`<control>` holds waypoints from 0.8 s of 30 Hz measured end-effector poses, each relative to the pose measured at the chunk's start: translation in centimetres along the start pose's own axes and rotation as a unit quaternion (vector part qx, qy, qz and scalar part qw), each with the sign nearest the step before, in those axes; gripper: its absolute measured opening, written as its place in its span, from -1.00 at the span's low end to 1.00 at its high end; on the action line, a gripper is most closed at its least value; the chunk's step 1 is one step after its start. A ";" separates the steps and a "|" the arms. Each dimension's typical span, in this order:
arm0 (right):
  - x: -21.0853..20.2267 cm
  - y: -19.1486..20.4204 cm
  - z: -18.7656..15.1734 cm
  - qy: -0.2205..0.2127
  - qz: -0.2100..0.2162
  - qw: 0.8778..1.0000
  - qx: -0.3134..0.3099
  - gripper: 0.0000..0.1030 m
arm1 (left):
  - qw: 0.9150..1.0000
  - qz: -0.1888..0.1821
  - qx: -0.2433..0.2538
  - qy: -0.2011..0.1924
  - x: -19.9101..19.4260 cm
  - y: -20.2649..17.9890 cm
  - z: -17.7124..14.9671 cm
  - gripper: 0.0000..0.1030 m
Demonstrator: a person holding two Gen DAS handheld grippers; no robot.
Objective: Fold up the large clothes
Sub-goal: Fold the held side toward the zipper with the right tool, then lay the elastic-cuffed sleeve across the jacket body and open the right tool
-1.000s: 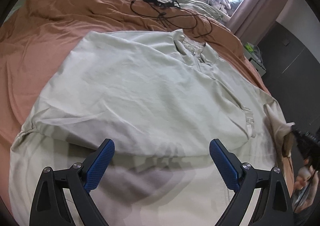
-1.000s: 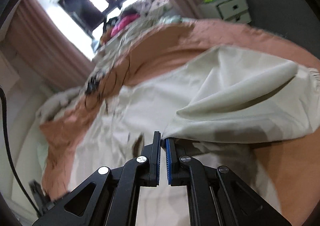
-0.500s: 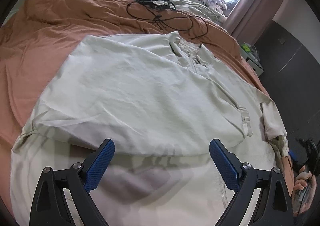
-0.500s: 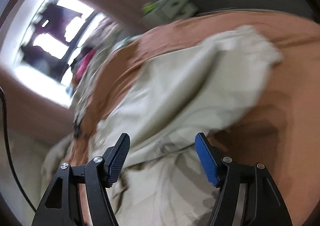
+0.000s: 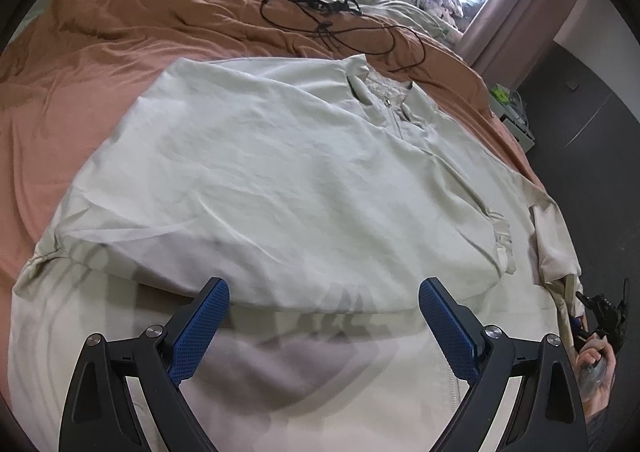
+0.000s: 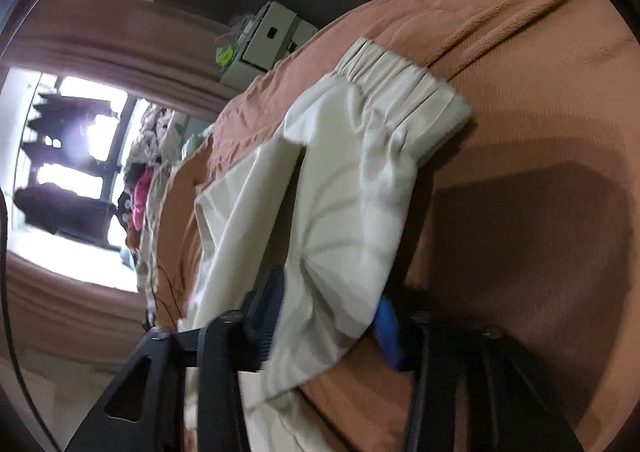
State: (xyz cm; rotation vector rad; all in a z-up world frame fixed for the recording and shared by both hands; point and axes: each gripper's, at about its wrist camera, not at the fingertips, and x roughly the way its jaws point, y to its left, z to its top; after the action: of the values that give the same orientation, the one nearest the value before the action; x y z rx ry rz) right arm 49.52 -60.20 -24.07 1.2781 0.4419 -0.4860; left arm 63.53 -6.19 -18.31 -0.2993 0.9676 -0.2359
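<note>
A pale cream zip-neck jacket (image 5: 280, 179) is lying spread across the rust-orange bedspread (image 5: 100, 63), collar toward the far side near a tangle of black cable (image 5: 328, 11). The left gripper (image 5: 324, 324) is hovering over the near hem, jaws spread wide and gripping nothing. At the right edge, the right gripper (image 6: 328, 308) is straddling the sleeve (image 6: 360, 179) — jaws partly apart with cloth bunched between them, elastic cuff (image 6: 404, 87) lying beyond.
</note>
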 end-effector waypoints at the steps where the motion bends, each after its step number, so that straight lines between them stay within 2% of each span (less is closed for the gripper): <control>1: 0.2 -0.2 0.1 0.004 0.003 1.000 0.006 -0.76 | 1.000 0.003 -0.001 0.000 0.1 0.1 -0.1 0.87; 3: 0.3 -0.6 0.4 0.009 0.011 1.000 0.016 -0.86 | 1.000 0.008 -0.009 0.005 0.3 0.5 -0.2 0.87; 5: -0.5 0.1 0.3 -0.006 0.007 1.000 0.012 -0.89 | 1.000 0.006 -0.011 0.011 0.3 0.7 0.0 0.87; 9: -3.0 4.2 -0.6 -0.035 0.030 0.999 -0.020 -0.90 | 1.000 -0.008 -0.019 -0.015 -2.0 1.4 1.1 0.87; 13: -4.5 9.6 -3.7 -0.033 0.076 0.995 -0.057 -0.90 | 0.997 -0.027 -0.044 -0.053 -5.2 3.6 1.8 0.87; 19: -6.6 17.1 -9.2 -0.030 0.124 0.980 -0.150 -0.90 | 0.996 -0.014 -0.076 -0.049 -6.5 6.6 1.9 0.87; 24: -7.1 21.8 -13.7 -0.017 0.142 0.967 -0.209 -0.90 | 0.994 -0.025 -0.088 -0.064 -8.2 8.0 2.3 0.87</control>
State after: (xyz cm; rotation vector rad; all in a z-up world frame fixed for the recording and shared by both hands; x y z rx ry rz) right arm 55.61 -41.47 -5.99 0.9024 0.3046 -0.1573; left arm 61.52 4.31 -13.61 -0.4944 0.8568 -0.1753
